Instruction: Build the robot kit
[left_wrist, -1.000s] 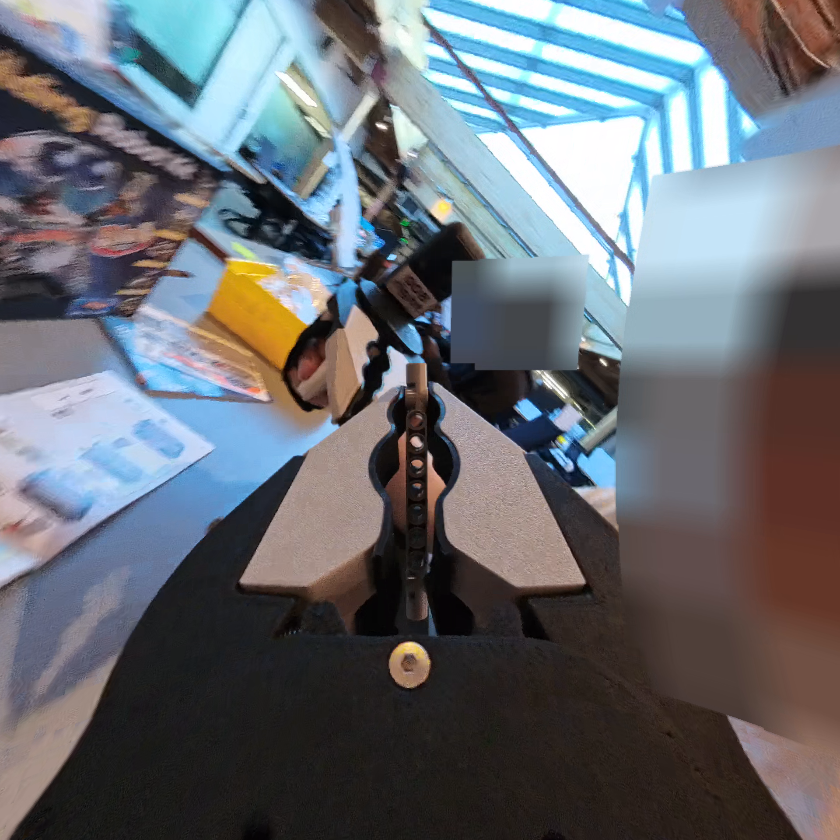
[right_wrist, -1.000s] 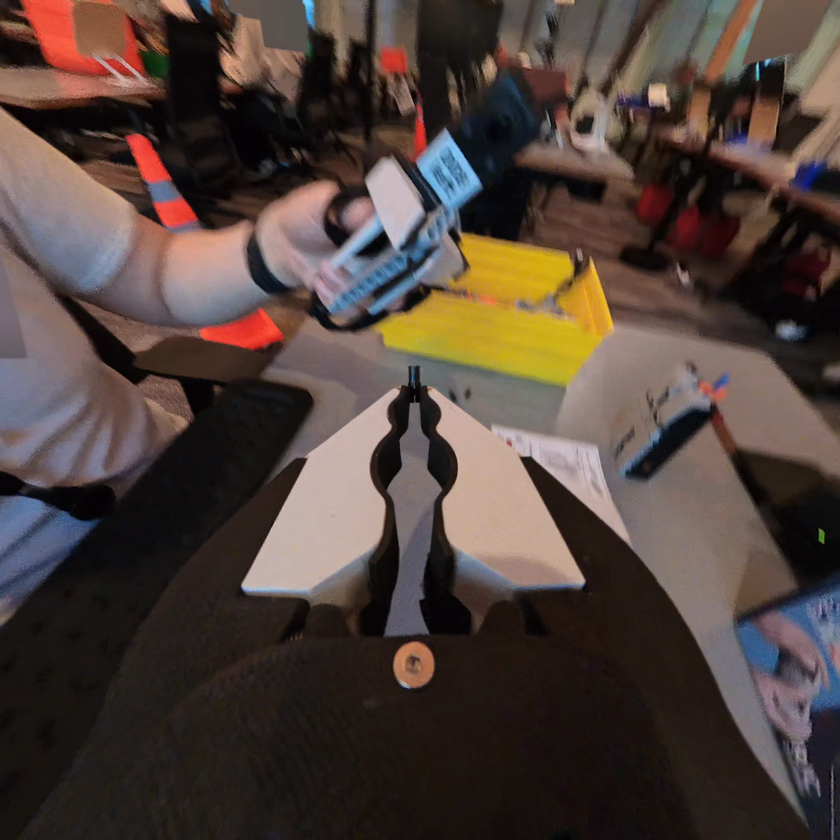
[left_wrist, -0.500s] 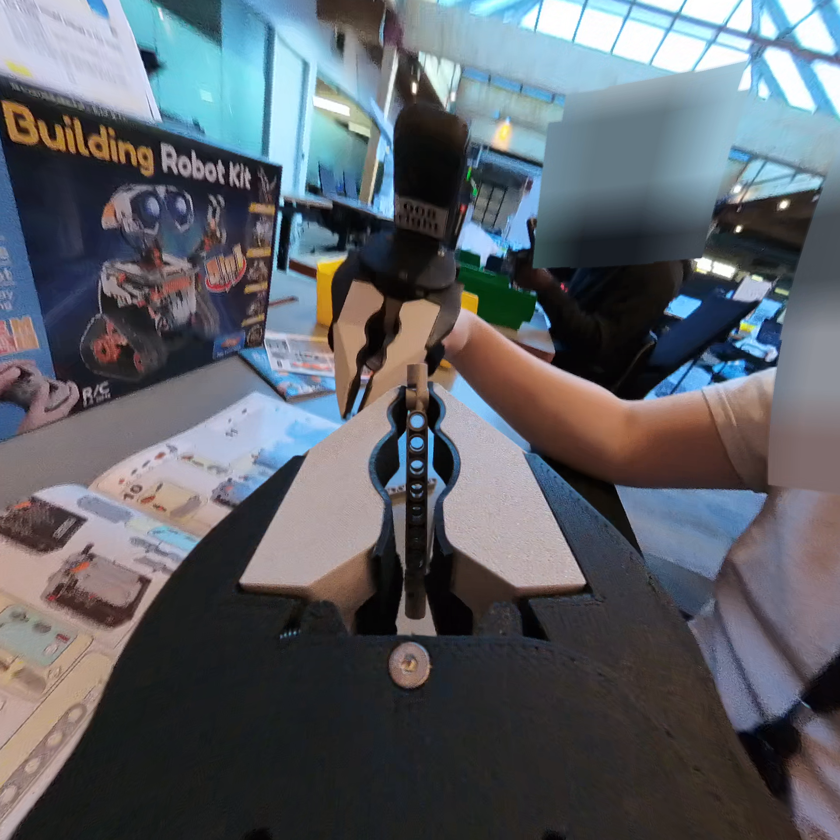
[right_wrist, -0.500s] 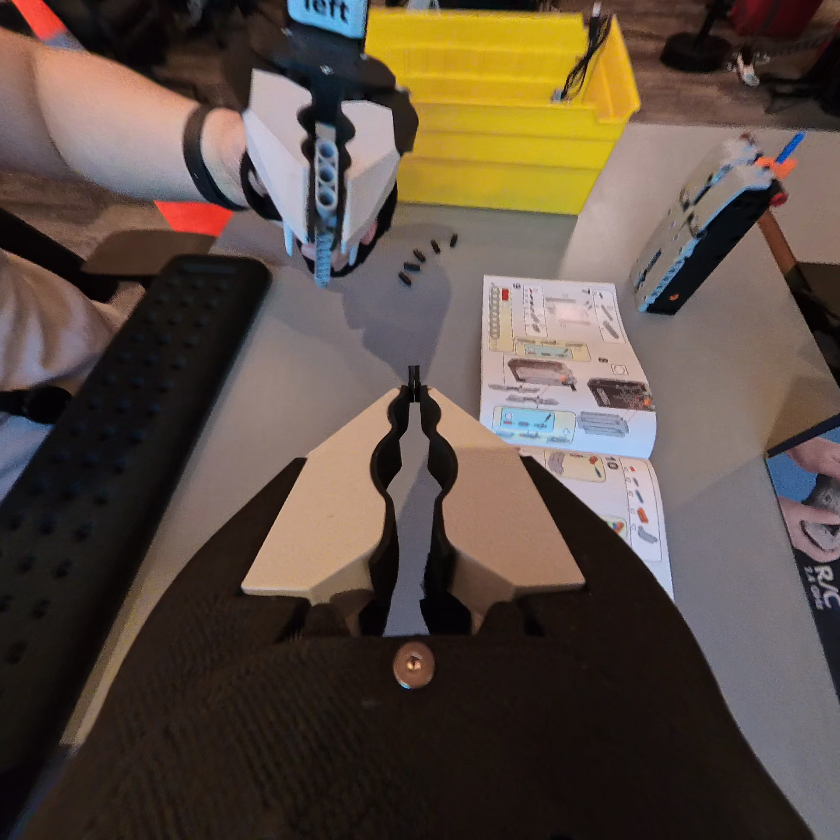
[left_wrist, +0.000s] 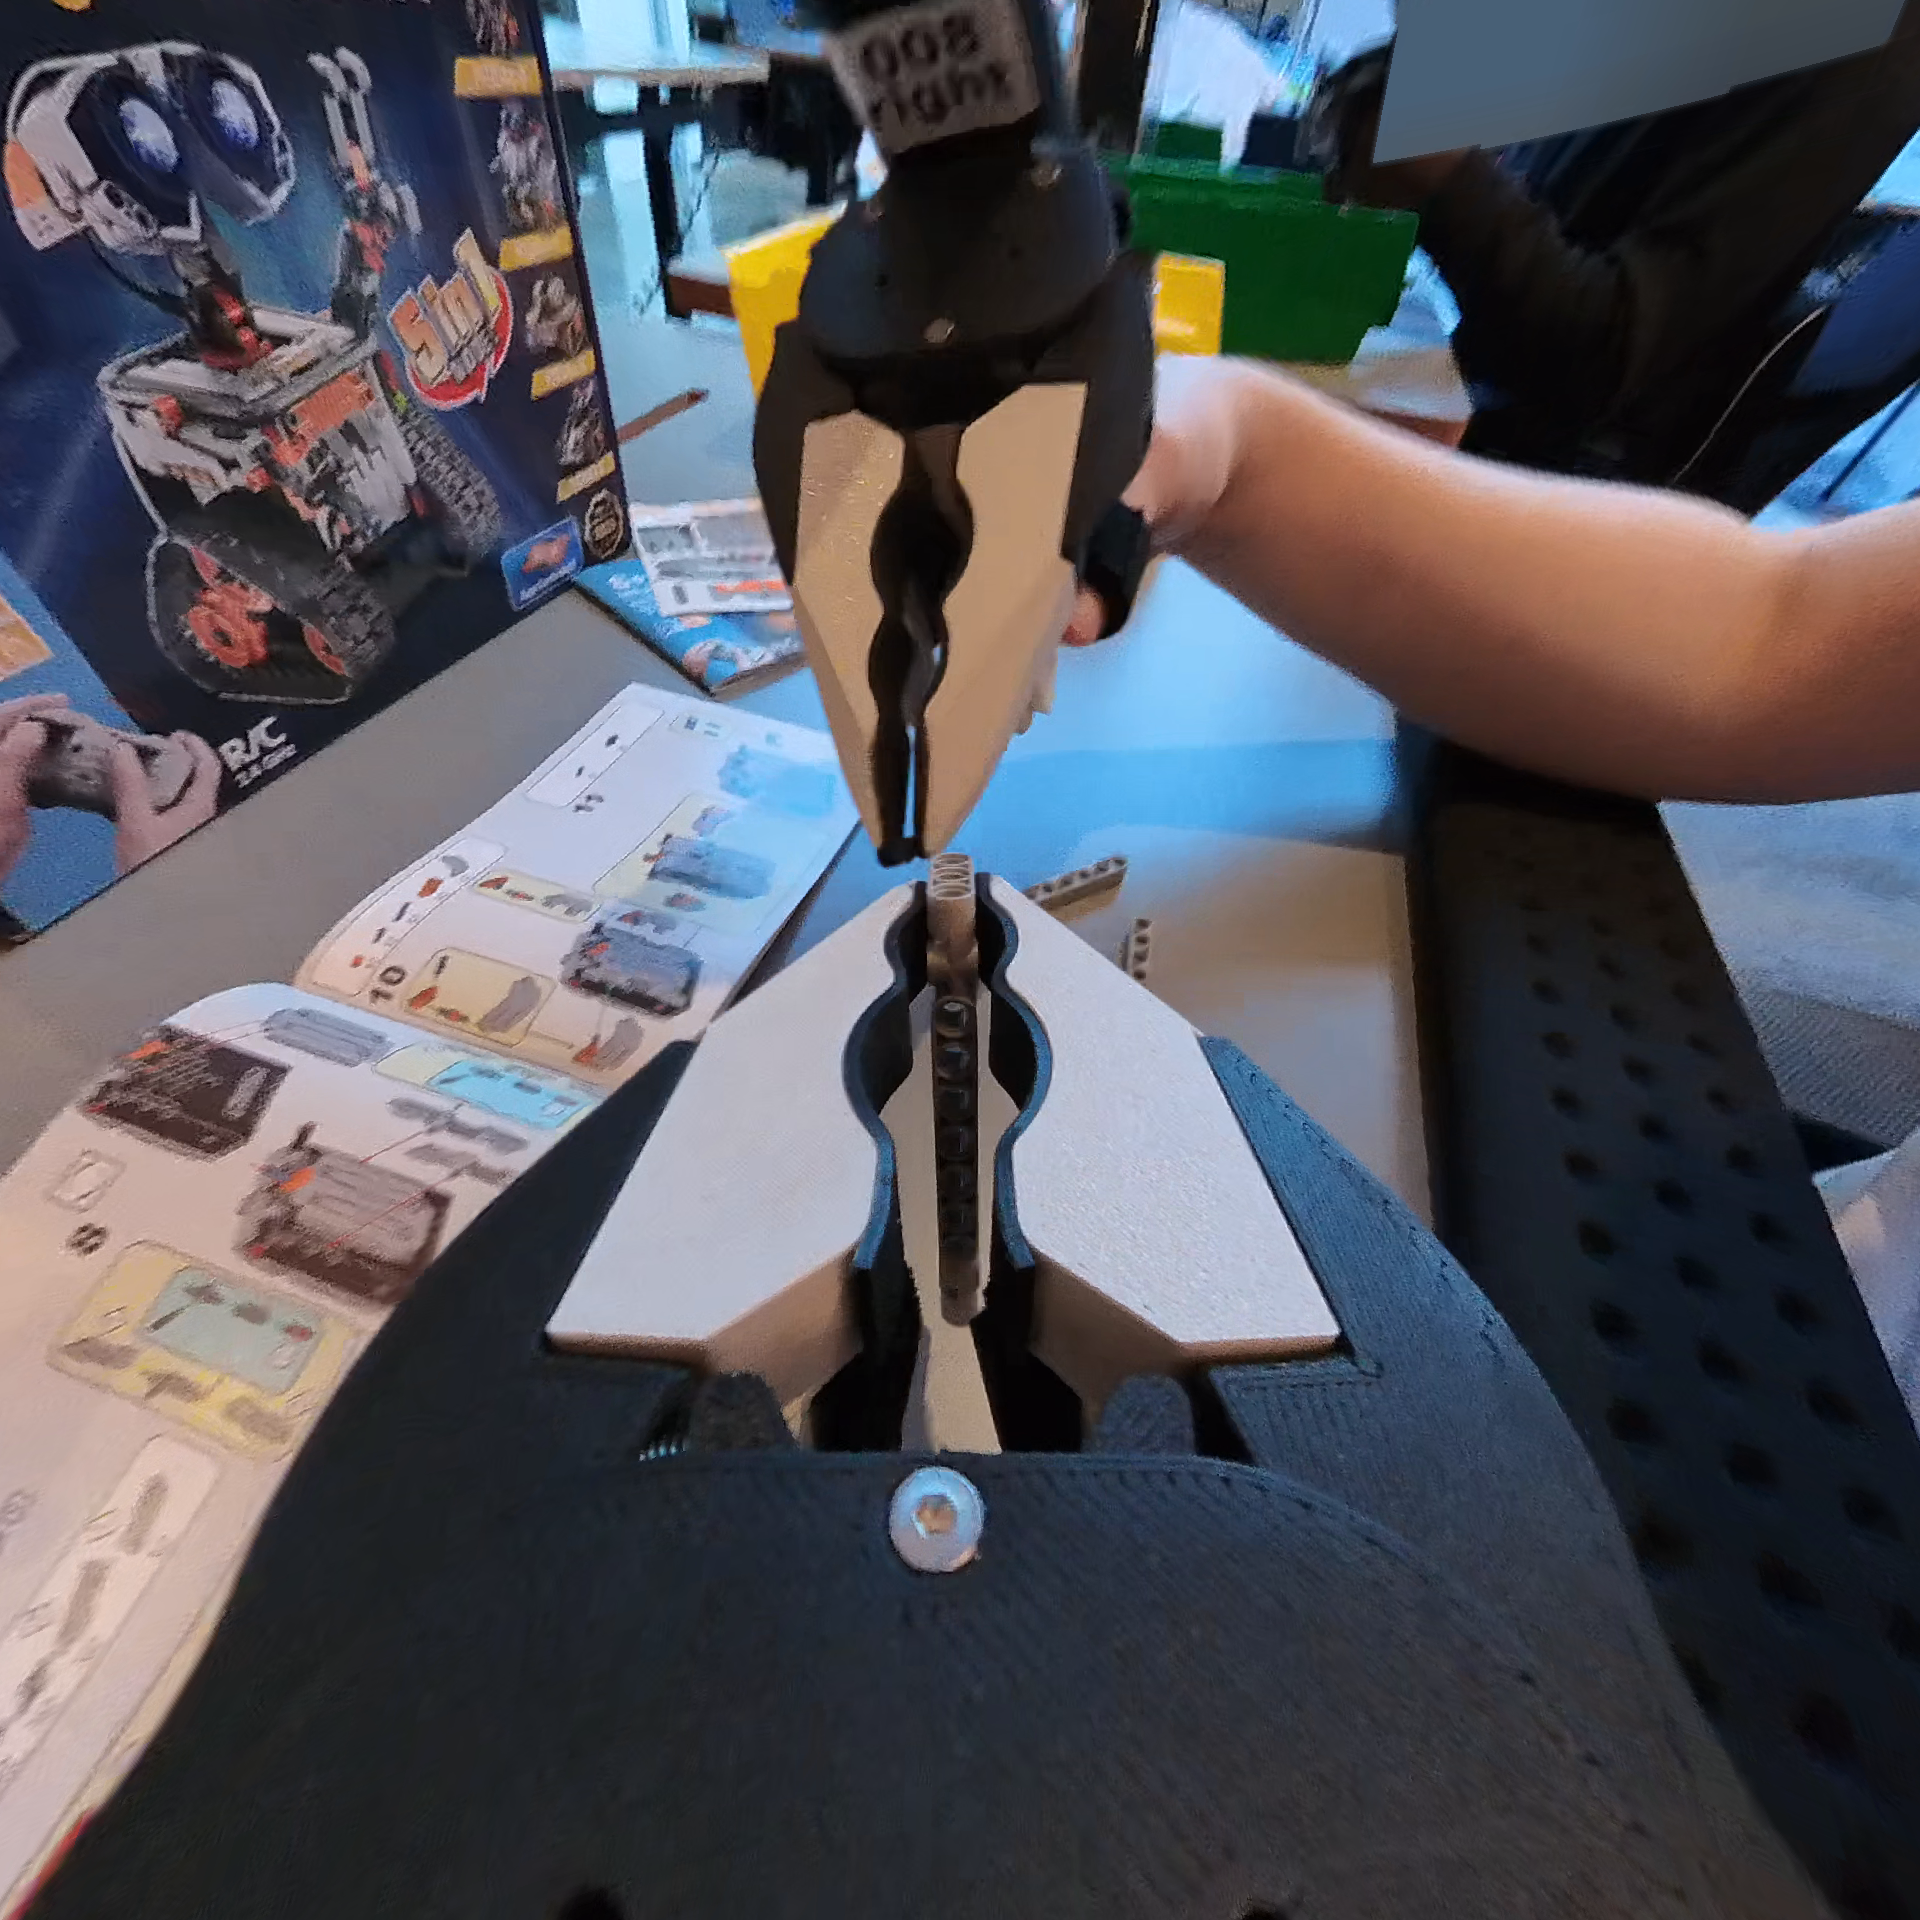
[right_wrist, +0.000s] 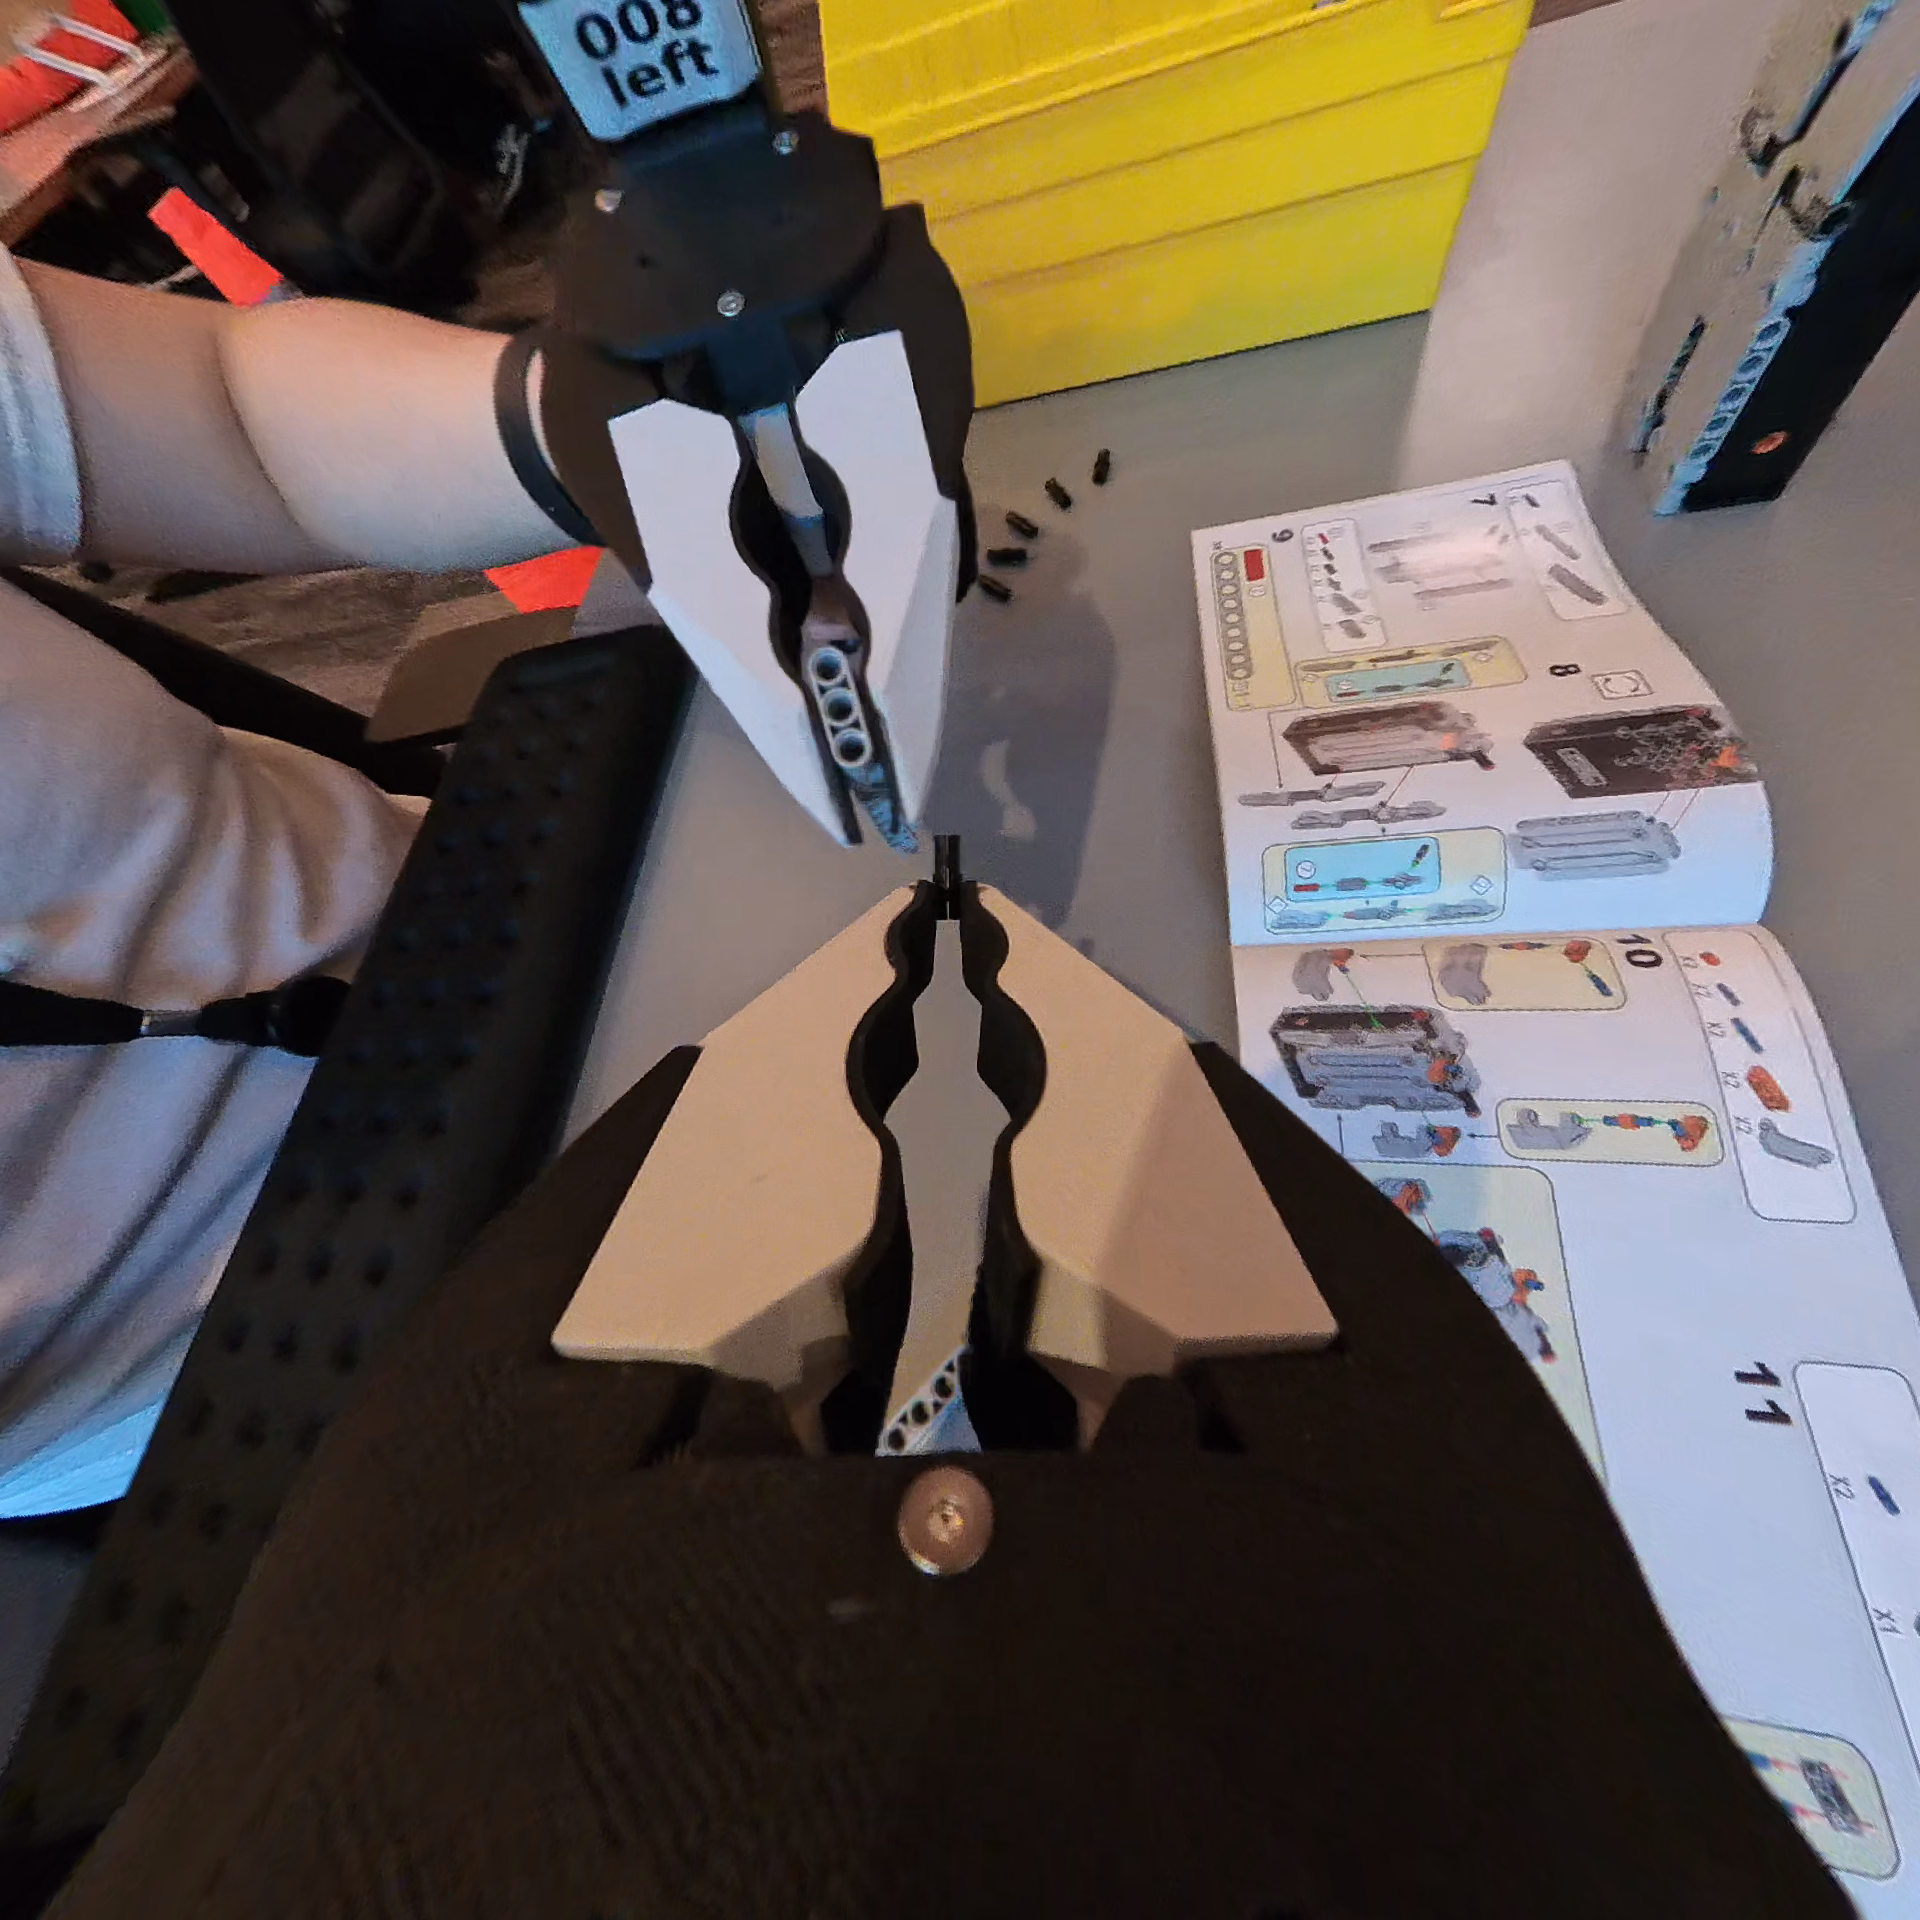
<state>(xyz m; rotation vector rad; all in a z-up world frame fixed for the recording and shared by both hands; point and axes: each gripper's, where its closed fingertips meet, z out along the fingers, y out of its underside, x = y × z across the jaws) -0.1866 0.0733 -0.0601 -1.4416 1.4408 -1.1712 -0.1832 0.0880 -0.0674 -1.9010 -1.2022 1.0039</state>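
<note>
A: What does each tool hold?

B: The left tool (left_wrist: 951, 894) is clamped on a grey holed beam (left_wrist: 954, 1101), lengthwise between its fingers. The right tool (right_wrist: 943, 891) pinches a small black pin (right_wrist: 945, 868), tip just beside the beam's end.

A: And nearby?

B: A booklet (right_wrist: 1475, 790), loose pins (right_wrist: 1023, 525) and a yellow bin (right_wrist: 1195, 187) on the table (right_wrist: 1195, 436).

Black gripper (left_wrist: 940, 894) bodies, pale fingers (left_wrist: 758, 1122), perhaps a black wristband (right_wrist: 516, 436).

Shared workshop or maker space — grey desk (right_wrist: 1299, 436), robot kit box (left_wrist: 281, 395), open instruction booklet (right_wrist: 1486, 727), yellow parts bins (right_wrist: 1174, 177).
</note>
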